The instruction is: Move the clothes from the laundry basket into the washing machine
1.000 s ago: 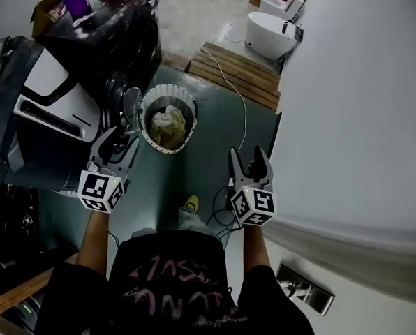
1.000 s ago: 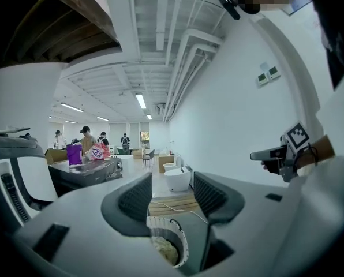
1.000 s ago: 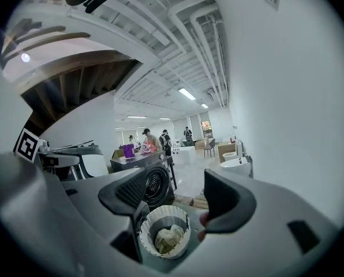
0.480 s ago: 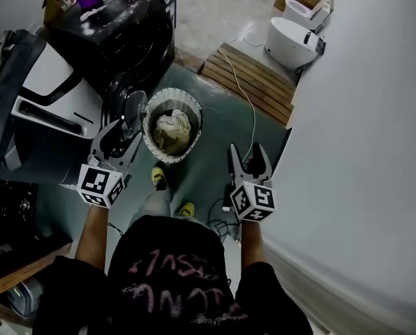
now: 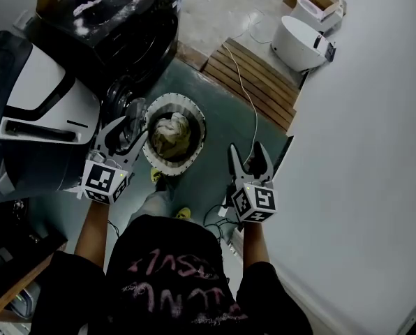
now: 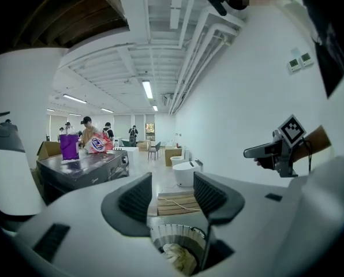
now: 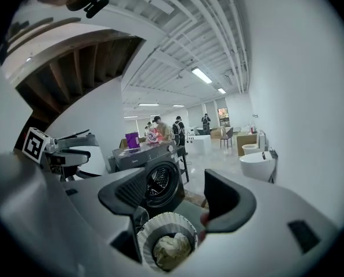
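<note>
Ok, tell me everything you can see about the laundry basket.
The laundry basket is round, with a white ribbed wall that looks like plastic. It stands upright and open-topped on the dark green floor, just in front of the black washing machine. A crumpled pale yellowish cloth lies inside.

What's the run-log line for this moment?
left gripper: open, empty | right gripper: open, empty | clothes: in laundry basket, untouched | washing machine: beyond laundry basket
</note>
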Demonstrator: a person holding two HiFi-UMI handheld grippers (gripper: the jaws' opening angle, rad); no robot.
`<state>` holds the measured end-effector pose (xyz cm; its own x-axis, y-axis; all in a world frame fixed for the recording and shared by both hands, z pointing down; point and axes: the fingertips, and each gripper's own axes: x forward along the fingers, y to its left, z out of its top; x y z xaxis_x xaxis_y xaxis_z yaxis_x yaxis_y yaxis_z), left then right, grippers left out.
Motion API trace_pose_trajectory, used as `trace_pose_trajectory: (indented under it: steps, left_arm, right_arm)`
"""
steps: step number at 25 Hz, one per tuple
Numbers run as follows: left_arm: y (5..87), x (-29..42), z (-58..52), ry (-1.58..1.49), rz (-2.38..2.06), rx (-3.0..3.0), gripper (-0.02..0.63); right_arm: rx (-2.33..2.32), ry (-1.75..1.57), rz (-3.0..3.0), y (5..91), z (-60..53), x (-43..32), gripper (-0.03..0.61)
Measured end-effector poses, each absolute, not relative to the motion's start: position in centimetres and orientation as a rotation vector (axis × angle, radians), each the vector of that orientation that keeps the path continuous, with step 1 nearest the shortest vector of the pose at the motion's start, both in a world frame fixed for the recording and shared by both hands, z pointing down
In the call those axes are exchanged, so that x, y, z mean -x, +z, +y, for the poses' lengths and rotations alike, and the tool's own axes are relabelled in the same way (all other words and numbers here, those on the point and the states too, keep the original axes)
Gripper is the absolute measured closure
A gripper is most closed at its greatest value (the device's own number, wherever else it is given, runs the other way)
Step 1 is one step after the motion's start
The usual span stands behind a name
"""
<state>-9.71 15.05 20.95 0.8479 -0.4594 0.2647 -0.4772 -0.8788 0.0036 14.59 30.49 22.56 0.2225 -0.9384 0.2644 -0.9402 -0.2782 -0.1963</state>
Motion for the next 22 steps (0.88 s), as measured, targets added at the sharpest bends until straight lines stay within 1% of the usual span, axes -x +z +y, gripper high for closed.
trace_pose_trajectory:
  steps: [8,15,19,22]
  left_arm:
    - [24.6,9.2,8.6,0.494,-0.675,-2.929,0.385]
    - [27.6,9.7,7.4,0.613,-0.682,-2.847,0.385]
    - [27.4,9.1,7.2,0.569,-0.77,-2.836,0.385]
    - [28.4,8.8,7.1,0.599,-0.851,-2.785,0.385]
  right_arm:
    - [-2.257,0.554,-1.895,24.7,22.5,-13.3,0.259]
    - [-2.122,0.521,-1.992,26.1,18.4,-12.3,0.259]
    - [-2.058,0.555,-2.036,26.7,17.1,-13.3,0.259]
    - [-1.949,0.518,-2.095,27.7,16.2,-14.3,0.259]
